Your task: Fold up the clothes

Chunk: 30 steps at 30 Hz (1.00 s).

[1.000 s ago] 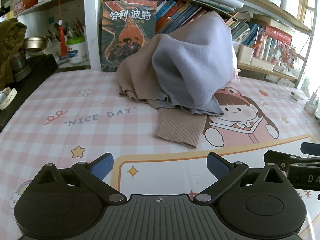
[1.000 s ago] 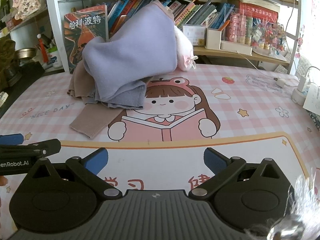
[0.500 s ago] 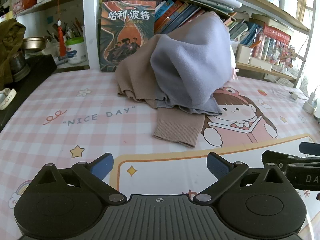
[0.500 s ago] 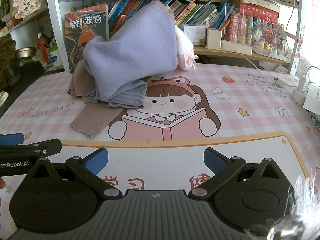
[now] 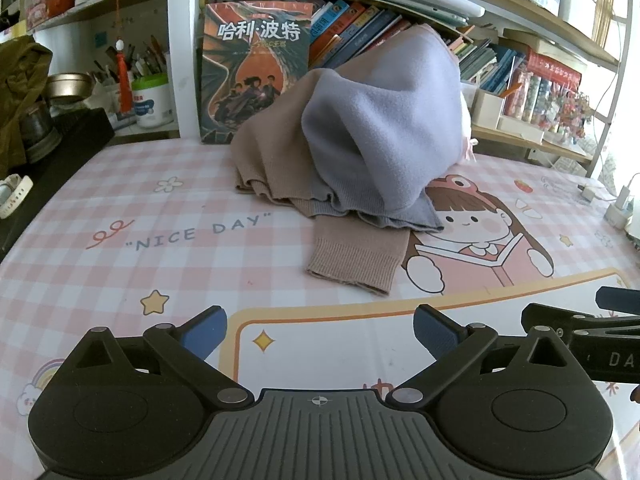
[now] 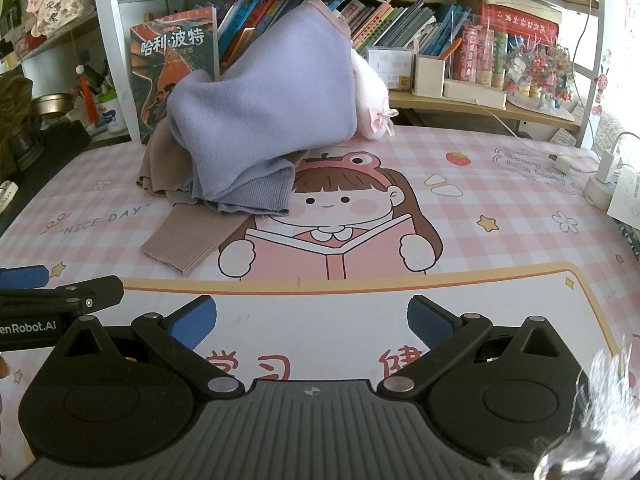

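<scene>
The left wrist view takes in the far-left end of the counter [image 5: 120, 208], where a dark tray edge, a metal bowl [image 5: 68, 86] and a white tub of pencils [image 5: 154, 100] stand on the shelf side; the right wrist view does not reach these clearly but shows a power strip and white charger [image 6: 600, 184] far to the right of the right tongs, and a pink-and-white plush [image 6: 370, 112] tucked behind the clothes. Each view catches the other tool at its edge: the right tongs' black arm enters the left view from the right, and the left tongs' arm enters the right view from the left.

The left tongs [image 5: 318, 330] are spread wide, blue pads well apart, holding nothing and hanging over the bare mat. The right tongs [image 6: 312, 320] are likewise spread wide and hold nothing, with only the printed mat between their fingers.

The clothes lie ahead of both tongs, heaped against the bookshelf and an upright book [image 5: 256, 68]. A lilac fleece garment [image 5: 384, 128] is draped on top of a beige knit sweater [image 5: 268, 148]. The sweater's ribbed sleeve [image 5: 356, 260] stretches out of the heap toward the tongs, its long axis running from the pile down to the near edge, cuff end nearest the left tongs and just ahead-left of the right tongs. The heap rises tall at the back and slopes forward.
</scene>
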Tool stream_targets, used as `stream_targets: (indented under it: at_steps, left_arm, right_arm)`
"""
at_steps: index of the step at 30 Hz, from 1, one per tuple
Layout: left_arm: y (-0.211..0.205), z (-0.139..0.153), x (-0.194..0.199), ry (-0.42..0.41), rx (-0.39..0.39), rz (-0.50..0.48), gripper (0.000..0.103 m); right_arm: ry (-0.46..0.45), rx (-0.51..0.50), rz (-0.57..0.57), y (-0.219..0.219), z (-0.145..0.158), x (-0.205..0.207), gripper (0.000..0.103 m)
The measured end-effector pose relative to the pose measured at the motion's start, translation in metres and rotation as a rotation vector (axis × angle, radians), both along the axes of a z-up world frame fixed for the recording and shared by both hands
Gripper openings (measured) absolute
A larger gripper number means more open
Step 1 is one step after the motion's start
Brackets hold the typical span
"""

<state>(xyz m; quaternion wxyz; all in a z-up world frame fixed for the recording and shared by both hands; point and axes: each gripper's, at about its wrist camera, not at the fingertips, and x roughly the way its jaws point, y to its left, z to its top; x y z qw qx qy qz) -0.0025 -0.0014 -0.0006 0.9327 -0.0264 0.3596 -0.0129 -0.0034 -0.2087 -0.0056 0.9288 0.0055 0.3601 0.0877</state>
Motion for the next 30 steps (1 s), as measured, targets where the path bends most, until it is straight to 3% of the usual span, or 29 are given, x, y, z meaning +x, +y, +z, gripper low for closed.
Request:
stream_targets:
  at_steps: [30]
  left_arm:
    - [-0.0016, -0.0076, -0.0006, 0.026, -0.023, 0.021, 0.101]
  right_arm:
    - [0.043, 0.004, 0.035, -0.0018, -0.0098, 0.0048, 0.103]
